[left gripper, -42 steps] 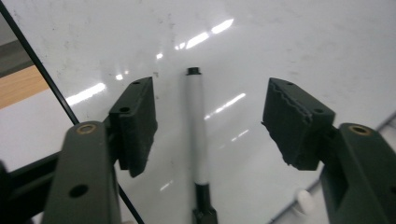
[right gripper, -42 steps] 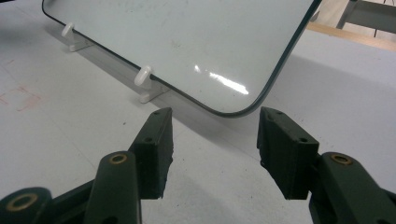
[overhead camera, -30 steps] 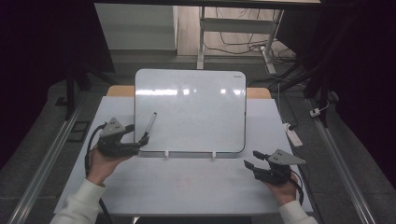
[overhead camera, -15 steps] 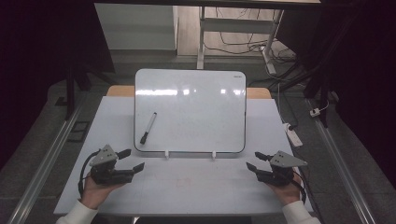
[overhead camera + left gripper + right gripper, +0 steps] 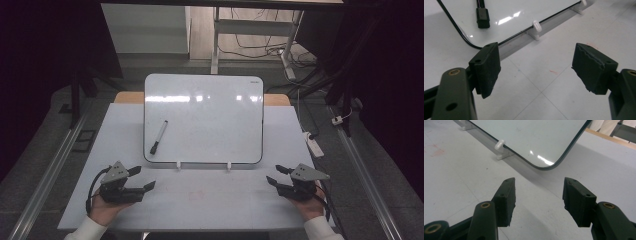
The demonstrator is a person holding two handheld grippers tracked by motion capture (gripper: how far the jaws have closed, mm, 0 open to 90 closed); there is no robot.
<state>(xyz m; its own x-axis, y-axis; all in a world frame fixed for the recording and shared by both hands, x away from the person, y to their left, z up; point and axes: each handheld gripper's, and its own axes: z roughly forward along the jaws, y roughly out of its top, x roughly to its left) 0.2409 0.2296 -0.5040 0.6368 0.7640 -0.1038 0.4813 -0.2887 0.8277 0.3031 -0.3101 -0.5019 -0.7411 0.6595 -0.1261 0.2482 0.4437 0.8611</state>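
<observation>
- The marker [image 5: 158,137] now lies on the whiteboard [image 5: 210,120], left of centre — released, so the placing looks done.
- The left gripper [image 5: 143,179] has pulled back to the lower left, jaws apart and empty.
- The right gripper [image 5: 273,174] stays lower right — spread, holding nothing.

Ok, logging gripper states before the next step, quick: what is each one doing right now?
Left gripper: open, holding nothing, near the black marker pen.
Right gripper: open, holding nothing.

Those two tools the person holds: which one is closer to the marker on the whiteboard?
The left tool, at the table's near left. The marker lies on the whiteboard's left part, just beyond it; the right tool sits across the table.
</observation>
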